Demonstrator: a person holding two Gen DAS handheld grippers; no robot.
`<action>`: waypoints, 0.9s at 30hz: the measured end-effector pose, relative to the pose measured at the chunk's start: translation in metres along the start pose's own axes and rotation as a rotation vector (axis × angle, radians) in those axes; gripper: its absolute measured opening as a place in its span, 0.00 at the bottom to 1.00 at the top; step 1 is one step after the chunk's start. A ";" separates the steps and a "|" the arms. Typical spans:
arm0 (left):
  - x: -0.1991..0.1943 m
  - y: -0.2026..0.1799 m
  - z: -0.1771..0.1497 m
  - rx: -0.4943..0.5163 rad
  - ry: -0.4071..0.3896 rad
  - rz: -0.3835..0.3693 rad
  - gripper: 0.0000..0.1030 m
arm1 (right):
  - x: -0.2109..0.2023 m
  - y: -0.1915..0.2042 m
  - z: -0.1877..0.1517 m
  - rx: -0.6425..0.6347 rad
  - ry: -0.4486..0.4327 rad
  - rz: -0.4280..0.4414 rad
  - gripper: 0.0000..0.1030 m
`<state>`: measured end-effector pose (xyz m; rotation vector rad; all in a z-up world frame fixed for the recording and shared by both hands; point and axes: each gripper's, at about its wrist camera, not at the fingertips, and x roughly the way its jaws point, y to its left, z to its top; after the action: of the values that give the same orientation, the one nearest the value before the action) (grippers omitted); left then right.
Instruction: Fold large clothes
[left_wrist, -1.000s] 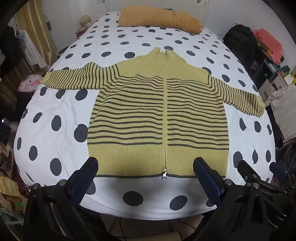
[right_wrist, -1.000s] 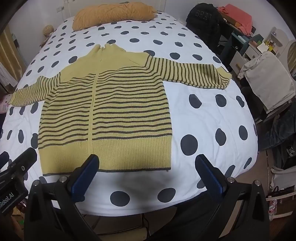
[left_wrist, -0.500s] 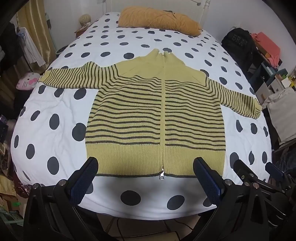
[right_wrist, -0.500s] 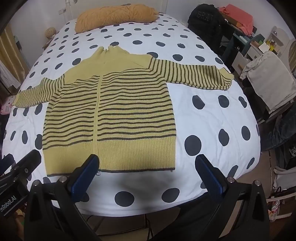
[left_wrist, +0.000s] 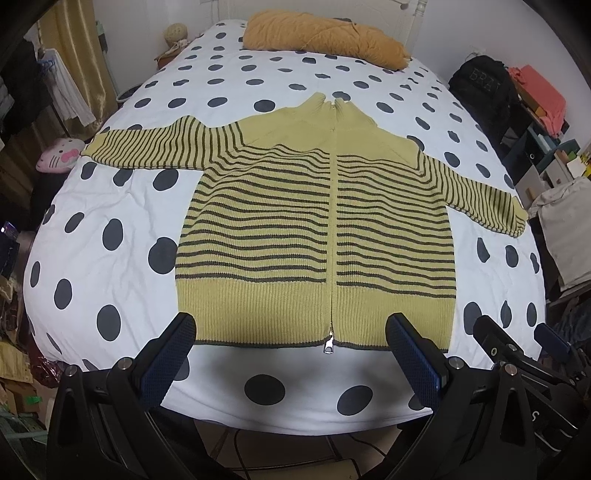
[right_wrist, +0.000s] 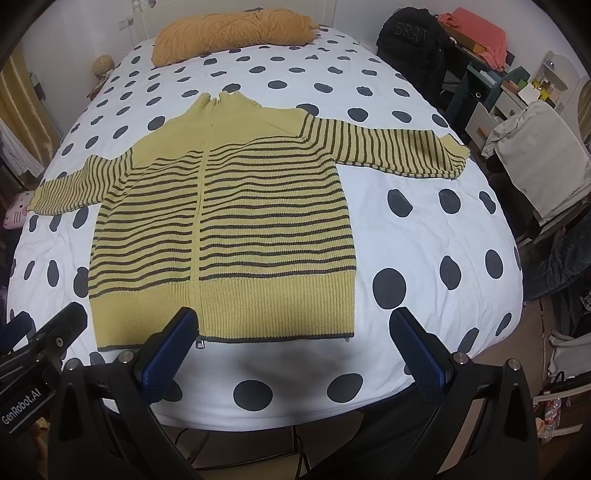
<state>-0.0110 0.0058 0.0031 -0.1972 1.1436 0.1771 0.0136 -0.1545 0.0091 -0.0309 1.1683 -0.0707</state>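
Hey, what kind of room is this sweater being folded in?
Most likely a bedroom: the striped sweater lies flat on a bed with a polka-dot cover, an orange pillow at its far end, and clothes hanging beside it.

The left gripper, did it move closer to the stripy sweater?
Yes. The left gripper came forward: its fingertips now overlap the sweater hem, which earlier lay farther ahead.

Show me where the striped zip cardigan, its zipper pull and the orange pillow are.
striped zip cardigan (left_wrist: 258, 236), left wrist view, on the striped front panel.
zipper pull (left_wrist: 328, 346), left wrist view, on the metal tab at the hem.
orange pillow (right_wrist: 229, 31), right wrist view, on its middle.
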 end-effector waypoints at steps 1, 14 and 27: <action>0.000 0.000 0.000 -0.001 0.001 0.005 0.99 | 0.000 0.000 0.000 0.000 0.000 0.001 1.00; -0.004 0.002 -0.005 -0.019 -0.007 0.009 0.99 | -0.004 0.002 -0.002 -0.010 -0.010 0.008 1.00; -0.003 0.010 -0.004 -0.041 -0.006 0.016 0.99 | -0.010 0.006 -0.008 -0.014 -0.027 0.023 1.00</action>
<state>-0.0181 0.0139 0.0032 -0.2237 1.1362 0.2150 0.0028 -0.1480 0.0153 -0.0308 1.1423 -0.0412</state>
